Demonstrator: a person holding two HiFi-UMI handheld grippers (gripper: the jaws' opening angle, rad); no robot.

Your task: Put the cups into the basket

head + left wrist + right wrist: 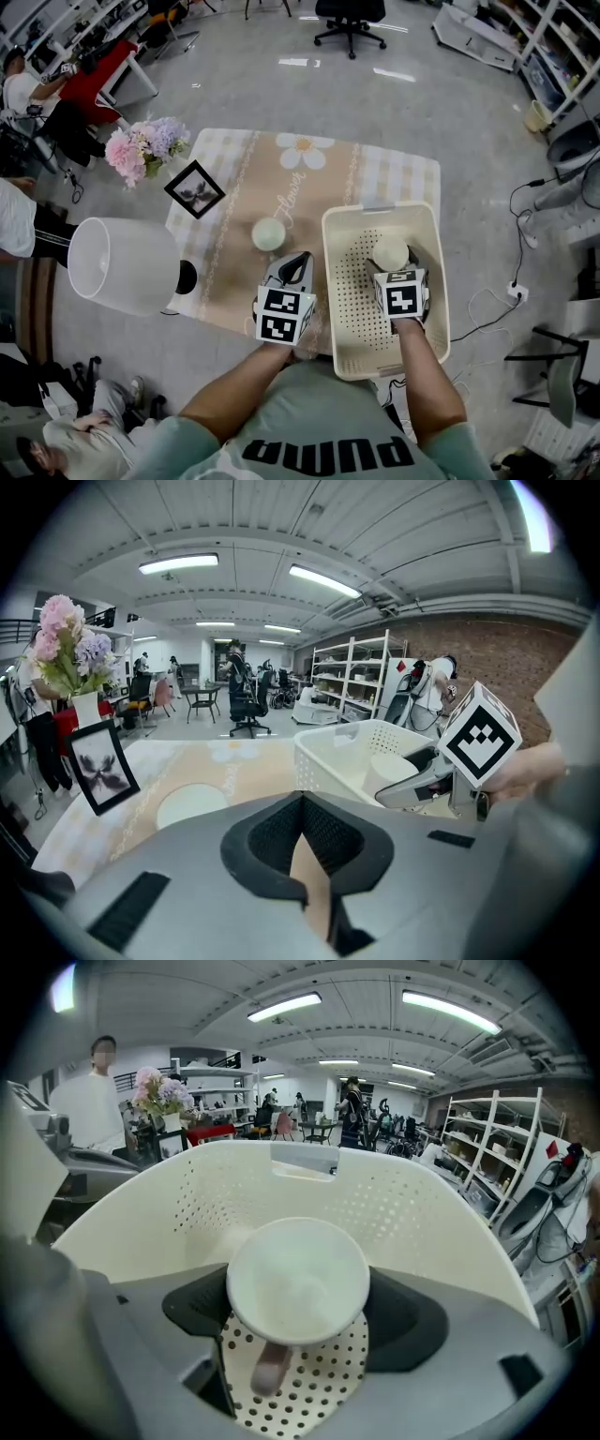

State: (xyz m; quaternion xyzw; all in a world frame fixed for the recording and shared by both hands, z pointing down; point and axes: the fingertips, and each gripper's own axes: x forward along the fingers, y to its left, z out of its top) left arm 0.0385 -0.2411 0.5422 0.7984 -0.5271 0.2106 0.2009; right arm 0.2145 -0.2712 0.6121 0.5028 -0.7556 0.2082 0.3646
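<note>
A cream cup (268, 232) stands on the beige flower tablecloth (309, 178), just beyond my left gripper (301, 257), whose jaws are shut with nothing between them. In the left gripper view the same cup (192, 804) lies ahead and to the left of the left gripper (302, 803). The cream perforated basket (342, 281) sits on the table's right side. Inside it my right gripper (390, 269) is shut on a second cream cup (390, 251). In the right gripper view that cup (298, 1281) fills the gap of the right gripper (298, 1309), just above the basket floor (309, 1382).
A white lamp shade (122, 265) stands at the table's left front corner, with a black picture frame (195, 189) and a bunch of pink flowers (145, 145) behind it. People sit at the left. An office chair (350, 19) stands far back.
</note>
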